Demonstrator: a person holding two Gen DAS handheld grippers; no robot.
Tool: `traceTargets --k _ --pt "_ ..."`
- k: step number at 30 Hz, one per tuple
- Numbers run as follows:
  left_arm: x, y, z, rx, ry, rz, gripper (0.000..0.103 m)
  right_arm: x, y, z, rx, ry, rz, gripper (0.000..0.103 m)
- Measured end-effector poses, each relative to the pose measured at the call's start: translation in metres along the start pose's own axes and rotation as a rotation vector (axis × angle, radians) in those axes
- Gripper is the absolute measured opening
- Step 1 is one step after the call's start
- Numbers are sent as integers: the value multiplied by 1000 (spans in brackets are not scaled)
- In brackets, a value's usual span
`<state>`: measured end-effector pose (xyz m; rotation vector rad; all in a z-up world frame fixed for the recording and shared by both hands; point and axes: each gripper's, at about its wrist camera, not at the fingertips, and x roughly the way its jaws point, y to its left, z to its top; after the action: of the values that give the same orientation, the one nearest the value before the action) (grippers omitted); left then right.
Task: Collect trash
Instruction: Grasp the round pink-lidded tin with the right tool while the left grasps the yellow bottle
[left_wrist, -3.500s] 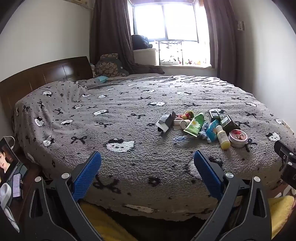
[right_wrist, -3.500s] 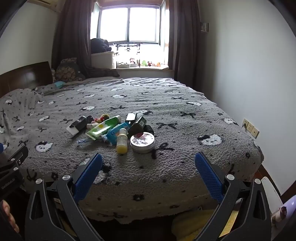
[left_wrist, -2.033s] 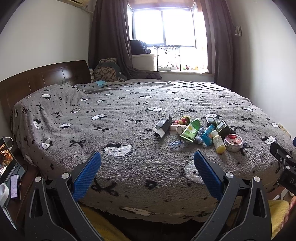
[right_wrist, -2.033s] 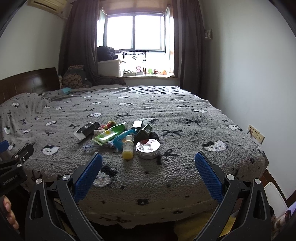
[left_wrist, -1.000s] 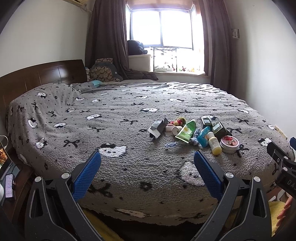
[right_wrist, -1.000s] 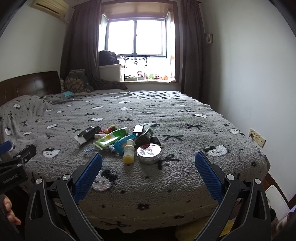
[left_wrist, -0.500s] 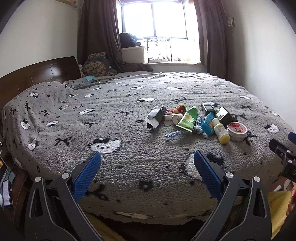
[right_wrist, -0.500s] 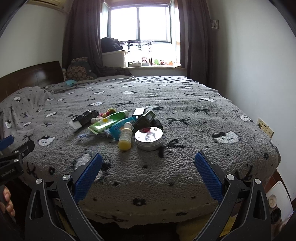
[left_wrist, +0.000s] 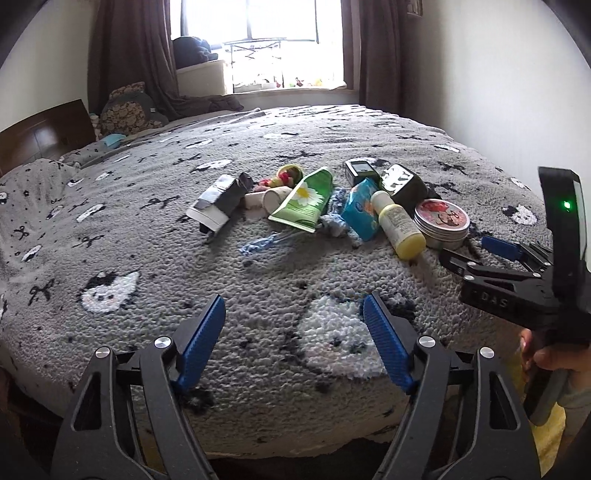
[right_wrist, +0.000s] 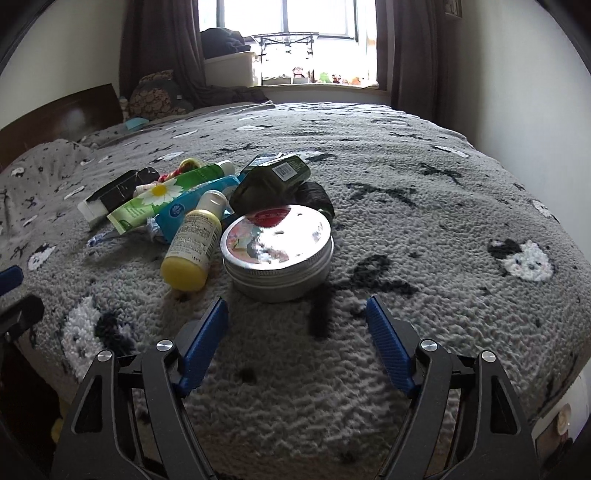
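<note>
Your trash pile sits mid-bed on the grey blanket (left_wrist: 147, 280).

At frame centre you have 1 round tin (right_wrist: 277, 252), 1 yellow bottle (right_wrist: 192, 243), 1 green tube (left_wrist: 304, 201), 1 blue packet (left_wrist: 360, 212). Your left gripper (left_wrist: 294, 343) and right gripper (right_wrist: 297, 338) have just been narrowing, part-open, nothing between them, tin just ahead of the right.

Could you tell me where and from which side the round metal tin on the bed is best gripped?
Probably across its low side wall, coming from the near, open side. The round metal tin lies flat, lid up, nearest the right hand-held gripper, whose jaws have just been closing but stand open with nothing between. The yellow bottle crowds its left and a dark green box sits behind.
</note>
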<state>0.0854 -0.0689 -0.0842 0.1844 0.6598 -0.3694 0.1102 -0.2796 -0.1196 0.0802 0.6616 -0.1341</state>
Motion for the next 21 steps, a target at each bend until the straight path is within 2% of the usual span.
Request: traceTargets --k 7,11,12,16,19,21 --pt "22 -10 0 -3 45 -55 73 32 3 22 0 13 14 79" --pt "34 -18 0 -5 63 -110 72 42 2 28 -2 36 21 78" --pt "37 -22 2 3 62 -119 72 41 2 29 -6 38 24 70" --pt "44 -36 11 29 51 -158 72 25 -8 27 -18 22 21 70" --pt "52 -46 22 31 40 -177 72 5 -21 21 -36 -1 -25 70" --pt "59 -51 30 22 41 -191 68 -8 -33 17 -22 -14 -43 70"
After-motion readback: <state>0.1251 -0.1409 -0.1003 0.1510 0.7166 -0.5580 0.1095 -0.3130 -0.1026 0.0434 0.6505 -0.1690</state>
